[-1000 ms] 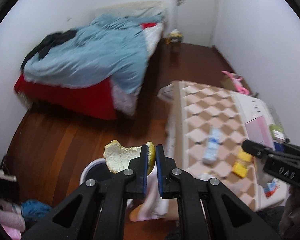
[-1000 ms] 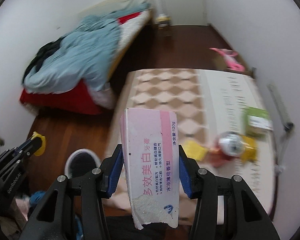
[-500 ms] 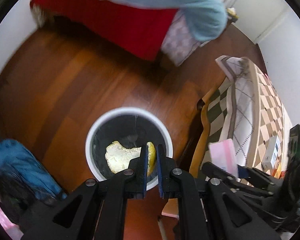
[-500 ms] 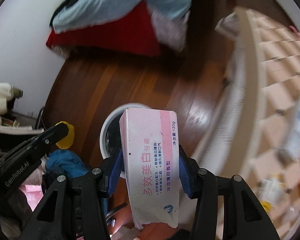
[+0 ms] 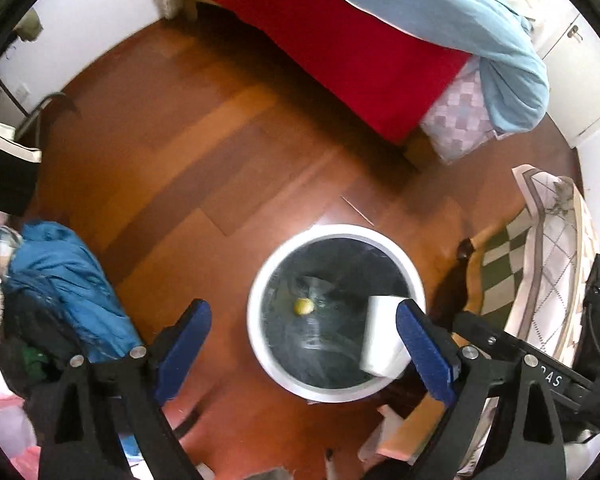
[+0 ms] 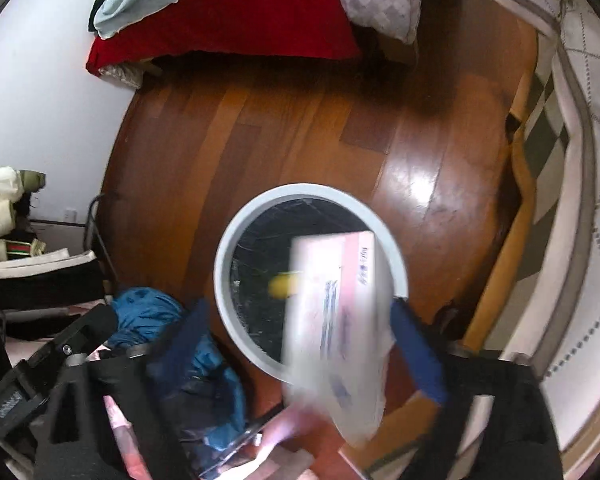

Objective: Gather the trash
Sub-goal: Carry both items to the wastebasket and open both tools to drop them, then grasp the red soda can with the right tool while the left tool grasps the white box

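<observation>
Since the earlier frame the yellow peel scrap (image 5: 303,306) has been dropped into the round white-rimmed bin (image 5: 336,236) at lower centre by the now spread left gripper (image 5: 303,344), while the pink-and-white carton (image 6: 336,320) is seen blurred over the bin between the parted fingers of the right gripper (image 6: 300,340).

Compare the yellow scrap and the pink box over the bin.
The yellow scrap is small, rounded and lies deep in the bin; the pink box is long, flat-sided and blurred, tilted over the rim. Neither touches a finger of either open hand-held gripper.

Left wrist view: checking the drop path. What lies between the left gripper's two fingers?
The white-rimmed trash bin with the yellow peel inside, plus bare wood floor.
</observation>
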{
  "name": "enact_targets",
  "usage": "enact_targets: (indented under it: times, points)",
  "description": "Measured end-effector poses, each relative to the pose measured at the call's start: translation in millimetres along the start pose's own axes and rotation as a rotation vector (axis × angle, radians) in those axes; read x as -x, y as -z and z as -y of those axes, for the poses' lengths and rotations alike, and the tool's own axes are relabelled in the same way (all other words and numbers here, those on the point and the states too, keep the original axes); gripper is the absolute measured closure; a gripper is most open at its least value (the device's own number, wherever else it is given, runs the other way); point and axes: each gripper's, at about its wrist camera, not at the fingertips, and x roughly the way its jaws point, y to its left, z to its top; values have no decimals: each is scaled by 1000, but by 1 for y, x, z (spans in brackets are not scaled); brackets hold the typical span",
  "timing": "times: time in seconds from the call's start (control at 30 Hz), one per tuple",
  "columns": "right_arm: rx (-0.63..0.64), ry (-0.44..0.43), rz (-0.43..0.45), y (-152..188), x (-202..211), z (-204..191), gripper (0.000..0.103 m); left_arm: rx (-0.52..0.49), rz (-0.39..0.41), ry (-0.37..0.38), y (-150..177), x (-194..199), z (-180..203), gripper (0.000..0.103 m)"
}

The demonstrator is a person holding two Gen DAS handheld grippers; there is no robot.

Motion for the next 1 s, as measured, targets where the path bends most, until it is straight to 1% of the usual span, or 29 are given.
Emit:
enact_targets:
  times: [0.07, 0.13, 0.17, 0.2, 0.33, 0.43, 0.6, 0.77, 1.0]
  points:
    - [6, 32, 6, 2, 2, -2, 1, -14, 5, -37, 4, 4, -2, 4]
    - [35, 75, 8, 8, 6, -6, 1, -42, 29, -82, 10, 11, -1, 4]
    - [48, 104, 12, 11, 9, -8, 1, -48, 36, -90, 13, 14, -2, 4]
    - [68, 154, 15, 15, 12, -11, 1, -56, 41, -100, 16, 18, -2, 4]
    - [140, 304, 22, 30, 27, -20, 1, -103, 58, -134, 29, 31, 3, 4]
    - [169, 348, 32, 42, 40, -22, 1, -130, 72, -141, 37, 43, 8, 4]
    - [176, 353, 52, 60, 65, -28, 1, -162, 103, -134, 49, 69, 13, 4]
    - [191, 340, 99, 78, 97, -36, 1, -185, 140, -119, 62, 100, 21, 4]
    - [195, 278, 181, 105, 156, -45, 1, -216, 234, -111, 74, 161, 37, 4]
